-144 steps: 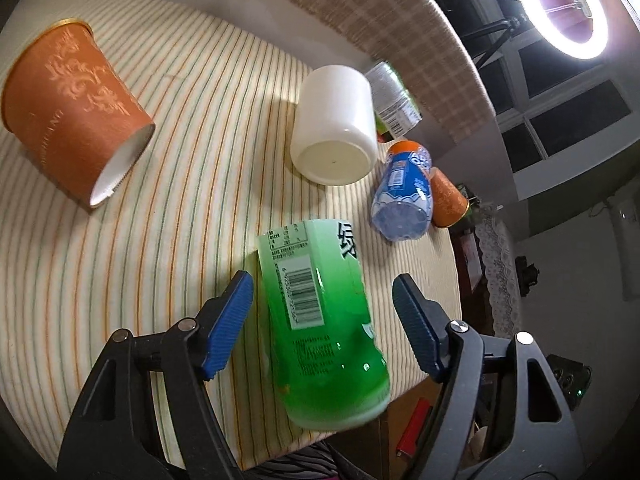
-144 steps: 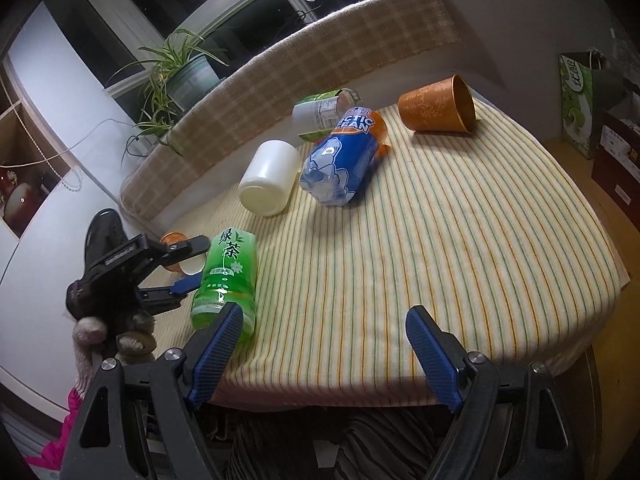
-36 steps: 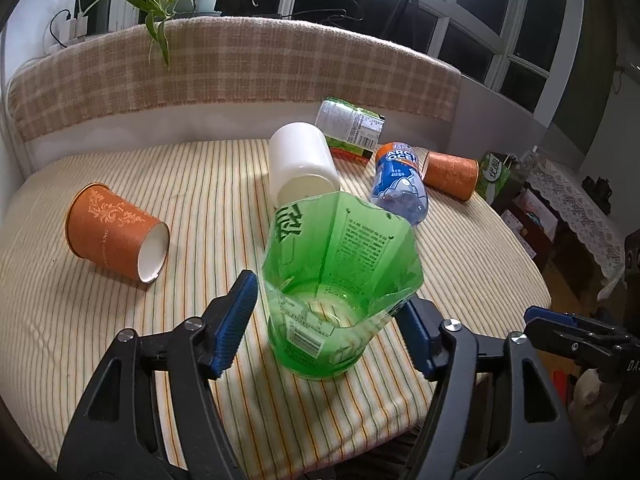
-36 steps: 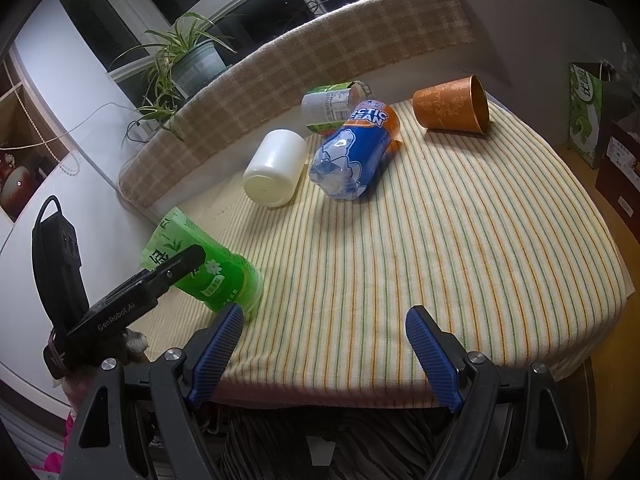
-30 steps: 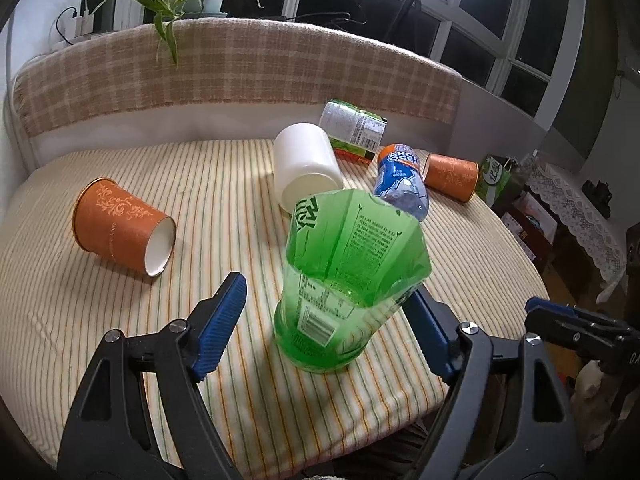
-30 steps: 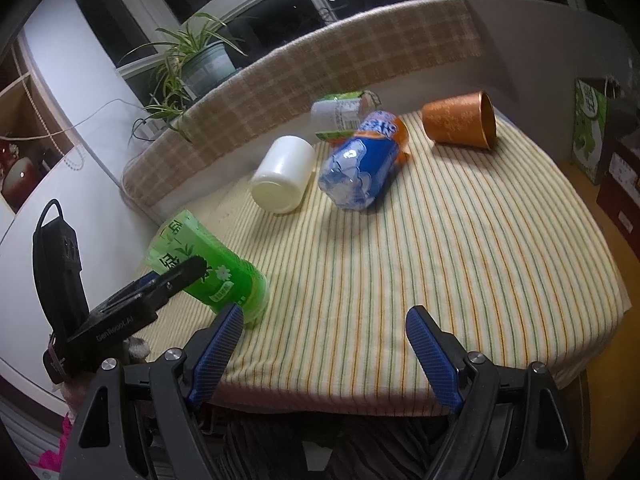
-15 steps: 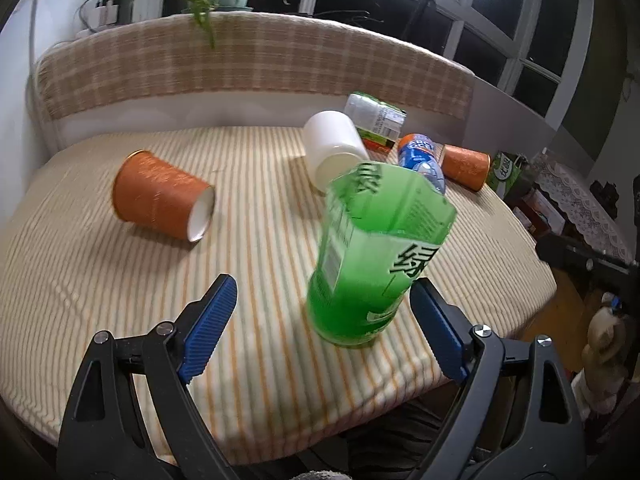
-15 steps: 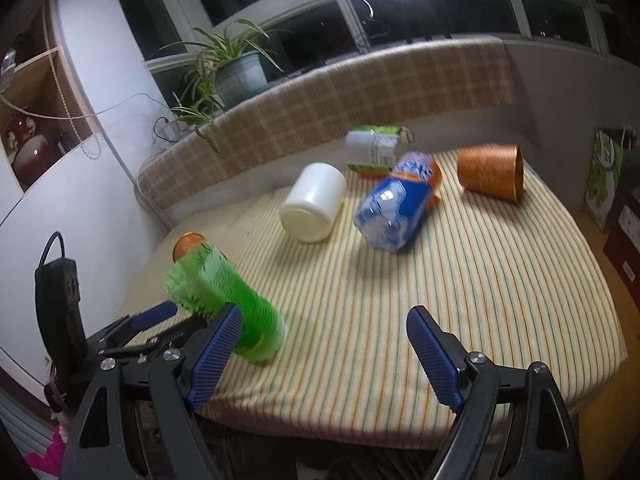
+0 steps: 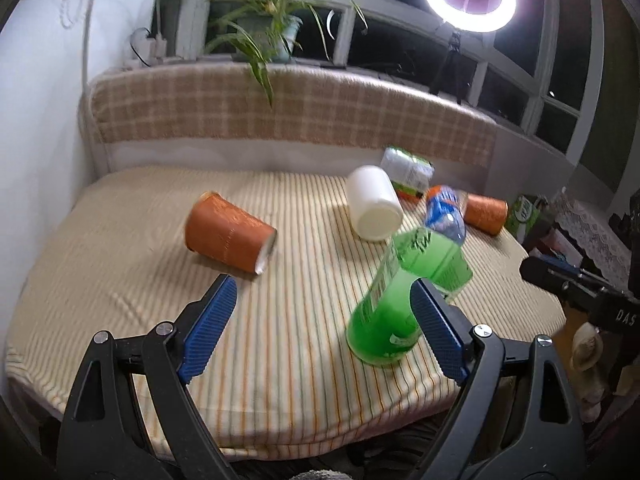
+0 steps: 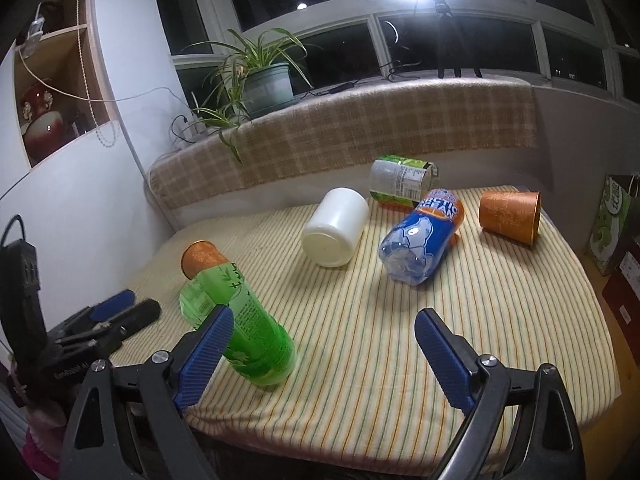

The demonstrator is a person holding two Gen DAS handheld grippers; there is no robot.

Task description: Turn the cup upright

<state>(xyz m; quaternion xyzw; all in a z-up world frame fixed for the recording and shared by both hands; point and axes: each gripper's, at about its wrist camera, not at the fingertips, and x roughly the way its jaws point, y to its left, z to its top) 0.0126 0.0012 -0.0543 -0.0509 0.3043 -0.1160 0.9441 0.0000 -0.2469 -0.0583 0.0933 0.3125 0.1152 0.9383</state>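
Note:
A green transparent cup (image 9: 394, 304) stands on its base near the front edge of the striped table (image 9: 132, 280), mouth up and leaning a little. My left gripper (image 9: 320, 314) is open and set back from it; the cup sits just behind the right fingertip (image 9: 430, 316), with no grip on it. In the right wrist view the same cup (image 10: 244, 324) stands at front left, behind the left finger of my right gripper (image 10: 324, 340), which is open and empty. The left gripper (image 10: 128, 310) shows at the far left there, apart from the cup.
Lying on their sides are an orange paper cup (image 9: 228, 236), a white cup (image 9: 374, 208), a blue cut bottle (image 10: 420, 240), a green and white cup (image 10: 400, 182) and a second orange cup (image 10: 508, 216). A checked backrest (image 9: 304, 112) bounds the far edge. Bags (image 10: 612, 224) stand at right.
The green cup lay on its side, was held and turned mouth up, and now stands free. My left gripper has opened and drawn back to the left. The right gripper's view has lifted.

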